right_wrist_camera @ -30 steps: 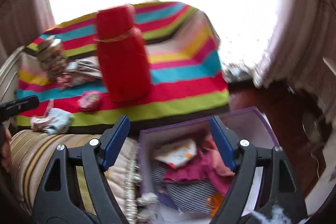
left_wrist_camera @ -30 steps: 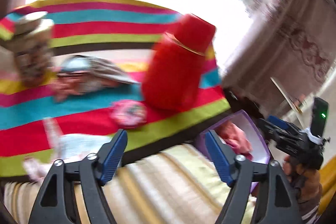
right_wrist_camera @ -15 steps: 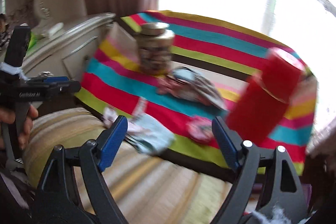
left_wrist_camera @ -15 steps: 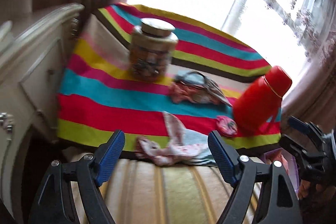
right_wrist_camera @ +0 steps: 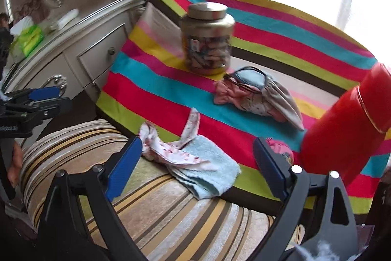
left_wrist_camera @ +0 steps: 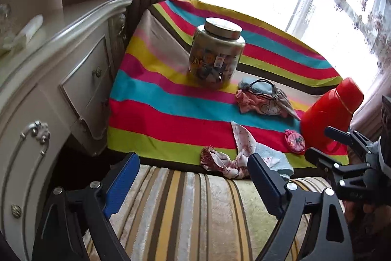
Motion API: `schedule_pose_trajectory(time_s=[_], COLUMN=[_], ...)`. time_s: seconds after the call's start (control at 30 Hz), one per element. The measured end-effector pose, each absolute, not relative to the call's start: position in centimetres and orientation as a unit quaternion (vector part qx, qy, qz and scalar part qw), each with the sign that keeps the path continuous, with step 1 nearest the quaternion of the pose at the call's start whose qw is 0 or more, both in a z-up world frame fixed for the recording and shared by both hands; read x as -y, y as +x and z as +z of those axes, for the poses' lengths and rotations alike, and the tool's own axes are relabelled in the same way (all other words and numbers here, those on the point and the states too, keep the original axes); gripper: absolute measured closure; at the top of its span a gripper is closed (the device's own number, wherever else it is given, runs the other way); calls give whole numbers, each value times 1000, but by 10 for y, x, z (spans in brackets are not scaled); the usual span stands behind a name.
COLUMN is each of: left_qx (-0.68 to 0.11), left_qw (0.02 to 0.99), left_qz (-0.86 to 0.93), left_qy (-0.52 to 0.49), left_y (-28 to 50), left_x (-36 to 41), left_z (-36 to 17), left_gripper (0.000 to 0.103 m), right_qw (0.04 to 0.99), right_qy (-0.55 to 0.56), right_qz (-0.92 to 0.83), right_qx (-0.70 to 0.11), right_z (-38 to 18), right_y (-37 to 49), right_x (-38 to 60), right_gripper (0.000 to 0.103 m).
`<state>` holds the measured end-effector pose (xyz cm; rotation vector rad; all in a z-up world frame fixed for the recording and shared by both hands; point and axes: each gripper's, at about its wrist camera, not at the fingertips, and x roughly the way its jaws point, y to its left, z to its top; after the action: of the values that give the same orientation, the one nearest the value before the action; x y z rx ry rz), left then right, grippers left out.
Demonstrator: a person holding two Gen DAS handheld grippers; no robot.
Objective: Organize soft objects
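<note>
My right hand-held gripper [right_wrist_camera: 195,163], jaws wide and empty, has the blue towel [right_wrist_camera: 207,163] and floral cloth [right_wrist_camera: 168,151] at 12 o'clock, nearer than my equally wide, empty left hand-held gripper [left_wrist_camera: 193,177].

I see striped cloth surface [right_wrist_camera: 281,40] | on it: lidded jar [right_wrist_camera: 206,38], red flask [right_wrist_camera: 347,131], bundled clothes [right_wrist_camera: 256,99], small pink pouch [left_wrist_camera: 294,141] | blue towel [right_wrist_camera: 210,163] and patterned cloth [right_wrist_camera: 171,146] overhanging onto striped cushion [right_wrist_camera: 158,207]

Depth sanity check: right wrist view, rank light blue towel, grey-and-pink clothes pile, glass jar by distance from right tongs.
1. Light blue terry towel: nearest, between the open right tongs, at the striped cloth's front edge.
2. Grey-and-pink clothes pile: mid-table, slightly right.
3. Metal-lidded glass jar: farthest, behind the pile.
</note>
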<state>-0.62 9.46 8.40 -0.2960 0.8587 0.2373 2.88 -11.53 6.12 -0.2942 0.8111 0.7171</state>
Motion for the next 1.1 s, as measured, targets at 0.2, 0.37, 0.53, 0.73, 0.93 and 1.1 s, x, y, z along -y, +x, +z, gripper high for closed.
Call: schedule_pose_trajectory(time_s=[0.2,0.37,0.53,0.73,0.93,1.1], left_qx=[-408,-399,-434,-480,-500,-491], left_qw=[904,903,890,871,852,852], left_qz=[113,159,137,80,154,173], left_qy=[-62,-3,-20,-63,-37,-61], left_y=[12,57,148,203,242,247], left_x=[-71,-93,-121,-107,-117,-137], left_z=[105,105,78,19,-34,-64], left_gripper=[0,0,0,0,0,0], right_qw=[857,889,899,887,883,877], right_qy=[-134,-120,-66,-58,-38,-35], right_qz=[314,253,213,162,130,101], right_qx=[-386,-361,-378,-429,-448,-468], right_z=[66,82,70,21,-23,-54], right_y=[53,89,162,243,307,338], right_x=[110,101,78,68,89,103], right_gripper=[0,0,0,0,0,0])
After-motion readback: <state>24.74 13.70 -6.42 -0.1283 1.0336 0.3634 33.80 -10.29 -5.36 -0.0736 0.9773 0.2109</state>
